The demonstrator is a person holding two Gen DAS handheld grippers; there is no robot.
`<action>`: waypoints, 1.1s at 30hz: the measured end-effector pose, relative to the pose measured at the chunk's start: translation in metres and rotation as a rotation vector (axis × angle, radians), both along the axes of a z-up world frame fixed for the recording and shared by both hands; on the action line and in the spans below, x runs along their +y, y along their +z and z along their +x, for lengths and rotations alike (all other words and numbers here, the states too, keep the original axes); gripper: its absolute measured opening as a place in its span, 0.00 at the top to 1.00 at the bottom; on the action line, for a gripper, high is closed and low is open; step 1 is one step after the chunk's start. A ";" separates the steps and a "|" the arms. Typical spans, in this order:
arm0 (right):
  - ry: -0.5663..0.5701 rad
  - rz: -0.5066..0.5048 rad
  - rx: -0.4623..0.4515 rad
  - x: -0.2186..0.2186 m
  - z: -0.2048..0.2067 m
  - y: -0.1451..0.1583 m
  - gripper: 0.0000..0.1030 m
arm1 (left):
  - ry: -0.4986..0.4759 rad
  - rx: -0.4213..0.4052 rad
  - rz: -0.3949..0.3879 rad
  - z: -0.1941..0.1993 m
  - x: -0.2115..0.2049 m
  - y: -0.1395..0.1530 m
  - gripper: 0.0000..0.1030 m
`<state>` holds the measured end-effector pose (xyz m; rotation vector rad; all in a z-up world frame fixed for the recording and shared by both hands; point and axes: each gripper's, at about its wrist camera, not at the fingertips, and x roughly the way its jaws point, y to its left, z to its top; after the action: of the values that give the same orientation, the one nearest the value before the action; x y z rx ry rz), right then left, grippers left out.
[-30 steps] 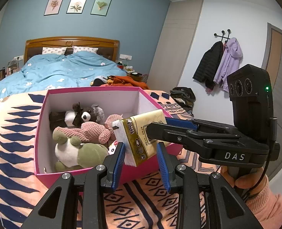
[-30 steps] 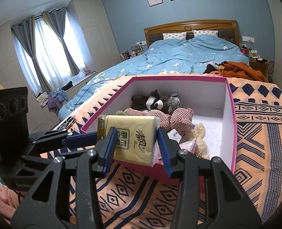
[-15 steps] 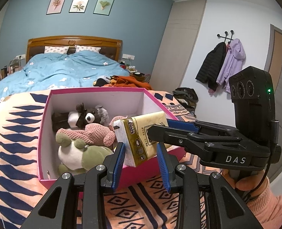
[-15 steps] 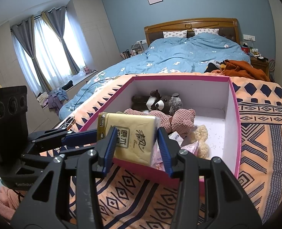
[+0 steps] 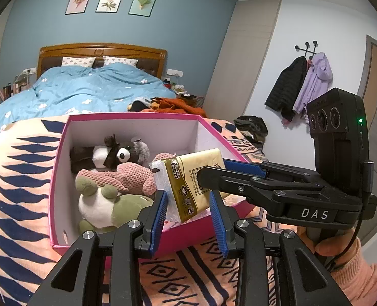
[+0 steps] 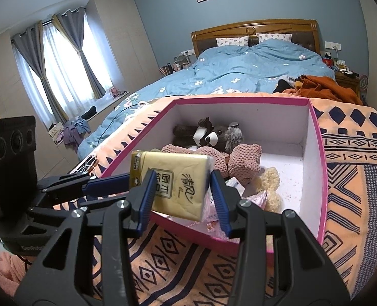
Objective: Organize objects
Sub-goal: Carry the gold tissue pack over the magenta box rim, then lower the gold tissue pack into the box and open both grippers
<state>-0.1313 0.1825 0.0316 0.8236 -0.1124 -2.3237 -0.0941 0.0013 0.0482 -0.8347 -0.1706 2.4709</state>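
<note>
A yellow tissue pack is held over the near edge of a pink box. My right gripper is shut on the tissue pack, blue pads on both its sides. My left gripper is open, its pads astride the pack's end without pressing it. The box holds plush toys: a green frog, a pink knitted one and a brown-grey one. The right gripper's body also shows in the left wrist view.
The box sits on an orange patterned blanket at the foot of a bed with a blue duvet. Orange clothes lie behind the box. Coats hang on the right wall.
Both grippers and the tissue pack have shifted slightly toward the box; the pack now hangs over the box's near rim. The grip has not changed.
</note>
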 end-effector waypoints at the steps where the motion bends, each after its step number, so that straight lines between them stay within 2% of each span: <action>1: 0.000 0.002 -0.001 -0.001 -0.001 0.000 0.55 | 0.002 -0.004 0.001 -0.001 -0.001 -0.001 0.67; 33: 0.003 0.065 -0.055 -0.019 -0.031 -0.021 0.55 | 0.042 -0.097 0.015 -0.031 -0.010 -0.023 0.67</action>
<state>-0.1621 0.1636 0.0110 0.9189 -0.0599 -2.3128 -0.1246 -0.0085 0.0249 -0.9536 -0.2435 2.4664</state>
